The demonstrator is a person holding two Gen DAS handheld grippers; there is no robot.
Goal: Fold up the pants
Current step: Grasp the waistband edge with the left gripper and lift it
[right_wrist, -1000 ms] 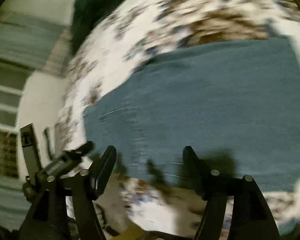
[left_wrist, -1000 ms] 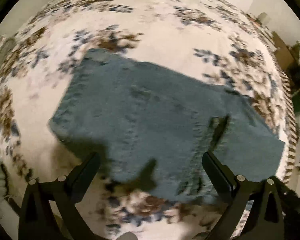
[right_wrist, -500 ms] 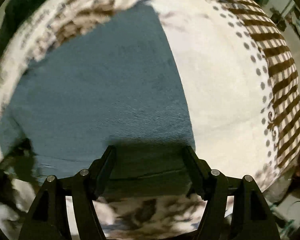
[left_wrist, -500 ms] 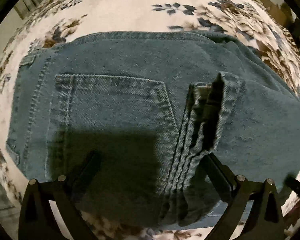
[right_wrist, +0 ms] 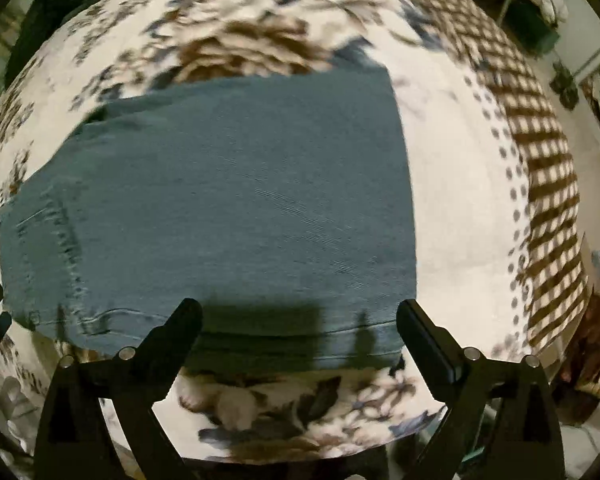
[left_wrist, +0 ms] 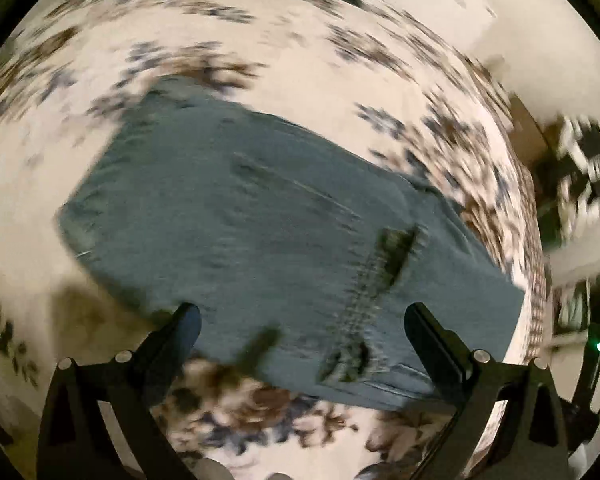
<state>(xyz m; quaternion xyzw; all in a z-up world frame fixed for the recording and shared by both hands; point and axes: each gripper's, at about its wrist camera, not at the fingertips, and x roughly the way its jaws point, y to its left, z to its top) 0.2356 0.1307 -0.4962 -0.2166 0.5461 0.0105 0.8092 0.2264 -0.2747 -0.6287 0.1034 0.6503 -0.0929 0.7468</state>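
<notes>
We see the jeans (left_wrist: 260, 240) lying folded into a flat blue block on the floral bedspread (left_wrist: 300, 60). Our left gripper (left_wrist: 300, 316) hangs above their near edge with jaws spread wide, holding nothing. Our right gripper (right_wrist: 298, 312) is likewise spread and empty, over the near edge of the jeans (right_wrist: 228, 208), its shadow falling on the denim. The bedspread (right_wrist: 460, 200) has a brown checked border at the right.
</notes>
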